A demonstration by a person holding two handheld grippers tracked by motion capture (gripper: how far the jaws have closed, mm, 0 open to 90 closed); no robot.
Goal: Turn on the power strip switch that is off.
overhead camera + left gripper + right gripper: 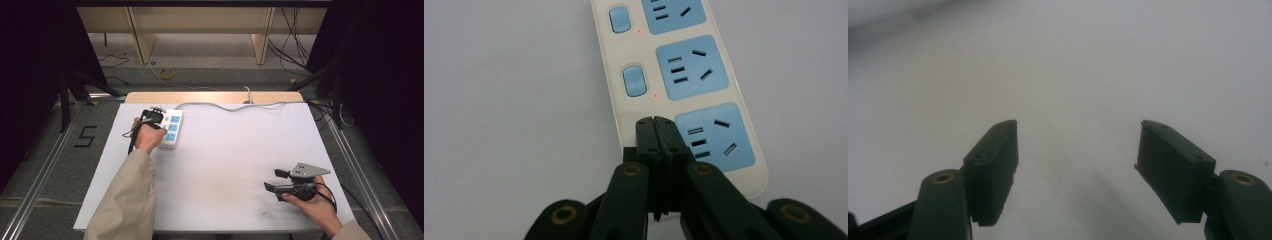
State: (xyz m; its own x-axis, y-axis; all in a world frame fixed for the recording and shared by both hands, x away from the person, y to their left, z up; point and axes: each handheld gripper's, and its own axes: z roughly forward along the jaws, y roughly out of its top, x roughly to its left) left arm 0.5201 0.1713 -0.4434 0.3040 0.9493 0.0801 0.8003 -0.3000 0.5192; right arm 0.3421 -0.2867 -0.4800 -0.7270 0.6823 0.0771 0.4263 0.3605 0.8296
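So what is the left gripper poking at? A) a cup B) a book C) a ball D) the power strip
D: in the left gripper view the left gripper has its jaws closed together, with the tips against the white power strip beside a blue socket.

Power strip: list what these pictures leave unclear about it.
- Third switch: in the left gripper view the closed fingers of the left gripper cover the spot on the power strip where it would sit.
- Far end: cut off by the top edge of that view.
- Switches and lamps: too small in the high view, partly behind the hand.
- Cable: its plug end is not traceable.
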